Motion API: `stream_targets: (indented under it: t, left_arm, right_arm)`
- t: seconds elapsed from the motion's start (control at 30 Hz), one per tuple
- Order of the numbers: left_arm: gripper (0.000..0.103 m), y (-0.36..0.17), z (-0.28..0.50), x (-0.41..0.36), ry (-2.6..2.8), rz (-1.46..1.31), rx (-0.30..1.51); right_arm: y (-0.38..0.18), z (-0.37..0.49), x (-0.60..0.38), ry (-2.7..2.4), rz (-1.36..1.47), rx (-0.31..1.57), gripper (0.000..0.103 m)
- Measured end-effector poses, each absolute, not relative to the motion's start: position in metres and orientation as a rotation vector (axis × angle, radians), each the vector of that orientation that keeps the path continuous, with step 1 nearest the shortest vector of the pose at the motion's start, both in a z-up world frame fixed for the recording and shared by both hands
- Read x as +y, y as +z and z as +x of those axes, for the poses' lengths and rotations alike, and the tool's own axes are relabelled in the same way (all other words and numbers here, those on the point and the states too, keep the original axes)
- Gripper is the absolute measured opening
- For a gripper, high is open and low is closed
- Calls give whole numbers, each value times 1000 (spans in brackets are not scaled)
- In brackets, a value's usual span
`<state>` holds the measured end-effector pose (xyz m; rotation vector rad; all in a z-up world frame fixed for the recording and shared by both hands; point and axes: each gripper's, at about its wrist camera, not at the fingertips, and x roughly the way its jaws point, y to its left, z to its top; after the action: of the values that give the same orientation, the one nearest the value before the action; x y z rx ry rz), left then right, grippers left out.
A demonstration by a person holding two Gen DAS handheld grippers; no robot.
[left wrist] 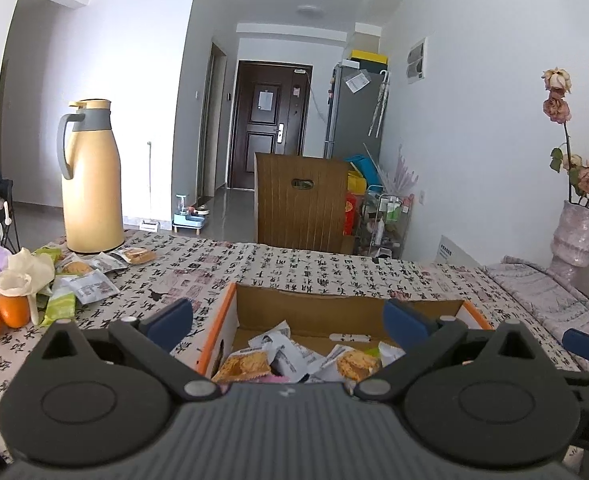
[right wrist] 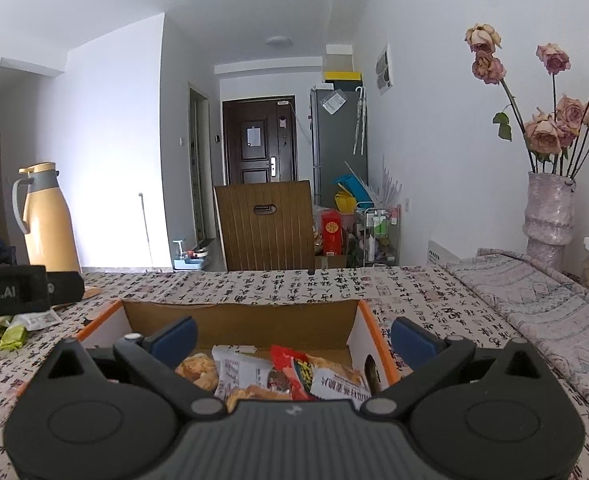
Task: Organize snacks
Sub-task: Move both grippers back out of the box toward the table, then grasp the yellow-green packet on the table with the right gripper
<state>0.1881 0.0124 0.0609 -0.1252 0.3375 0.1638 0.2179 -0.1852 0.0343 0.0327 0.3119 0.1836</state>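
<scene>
Two handheld grippers hover over an open cardboard box (left wrist: 318, 312) with orange-edged walls, standing on a table (left wrist: 294, 268) covered in a cloth printed with black characters; the left gripper (left wrist: 288, 320) has its blue-padded fingers spread wide, nothing between them, above the box's near left side; the right gripper (right wrist: 294, 338) is likewise spread fully apart and empty, above the box's near edge. Inside the box lie wrapped snacks (right wrist: 278, 372): white packets, a red one, and clear packs showing golden biscuits. More loose snack packets (left wrist: 90, 276) are scattered near the table's far left edge, beside a tall yellow thermos jug (left wrist: 90, 184) with a grey handle; tangerines (left wrist: 2, 316) sit at the left edge, nearer the camera. A vase of dried pink roses (right wrist: 550, 208) stands toward the far right corner; a wooden chair back (right wrist: 268, 226) rises beyond the far edge.
</scene>
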Motion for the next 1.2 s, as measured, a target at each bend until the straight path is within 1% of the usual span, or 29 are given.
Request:
stream_targets:
  t: [0.27,0.57,0.97,1.2]
  left_arm:
    - [103,55,153,20,150,-125,363]
    - [103,28,121,31,130,-118,444]
    - [103,-21,102,47,117,-114,595]
    - [103,-40,99,50,81,-109,647]
  right_arm:
    - [31,186,-187,202,7,334,103]
    - [16,150,-186,214,-13,389,103]
    - [-29,126,-172,277,-52,556,103]
    - [-45,124,-152,301,-89,631,103]
